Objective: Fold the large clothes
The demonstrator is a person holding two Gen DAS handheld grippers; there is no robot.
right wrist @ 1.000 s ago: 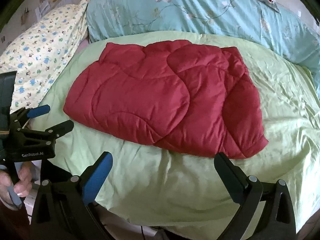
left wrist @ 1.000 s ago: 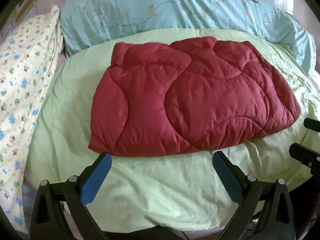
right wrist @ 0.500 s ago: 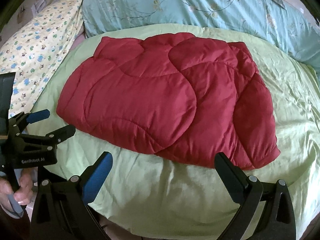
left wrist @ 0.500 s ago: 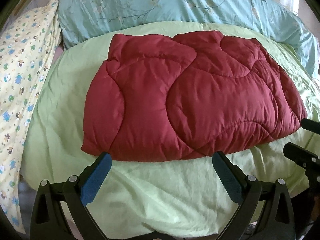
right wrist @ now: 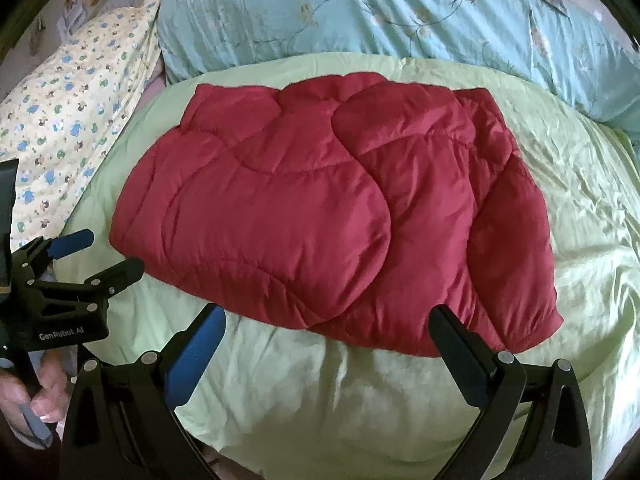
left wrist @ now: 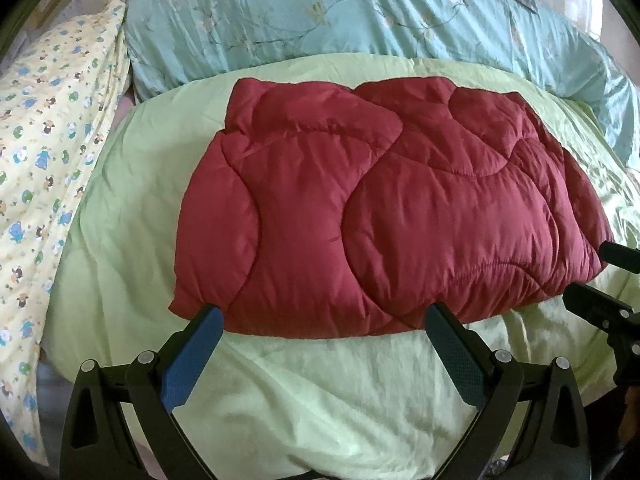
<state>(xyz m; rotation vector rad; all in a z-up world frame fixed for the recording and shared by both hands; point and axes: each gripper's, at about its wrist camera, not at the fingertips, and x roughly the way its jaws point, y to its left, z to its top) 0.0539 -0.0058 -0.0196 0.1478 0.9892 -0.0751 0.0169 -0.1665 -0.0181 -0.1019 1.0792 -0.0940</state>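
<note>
Both tongs have drawn closer to the bed since a second ago, so the red quilted jacket (left wrist: 392, 216) now fills more of each view and its near hem reaches the fingertips. Seen from the right wrist camera, the left gripper (right wrist: 98, 254) carries white lettering on its black body that reads "GenRobot AI", and a hand (right wrist: 28, 392) grips its handle at the lower left edge. No other writing can be read. A light green sheet (left wrist: 320, 396), wrinkled and bunched toward the near edge, covers the bed; beyond it lies a pale blue floral duvet (left wrist: 360, 20), with a yellow pillow printed with small animals (left wrist: 44, 152) on the left and a picture frame on the wall at the upper left corner. The jacket lies folded and flat on the green sheet, roughly in the middle. Its front hem sits just beyond the spread fingers of the left gripper, and in the right wrist view it overlaps the tips of the right gripper (right wrist: 326, 320). Both tongs are released, jaws wide apart, grasping nothing.
</note>
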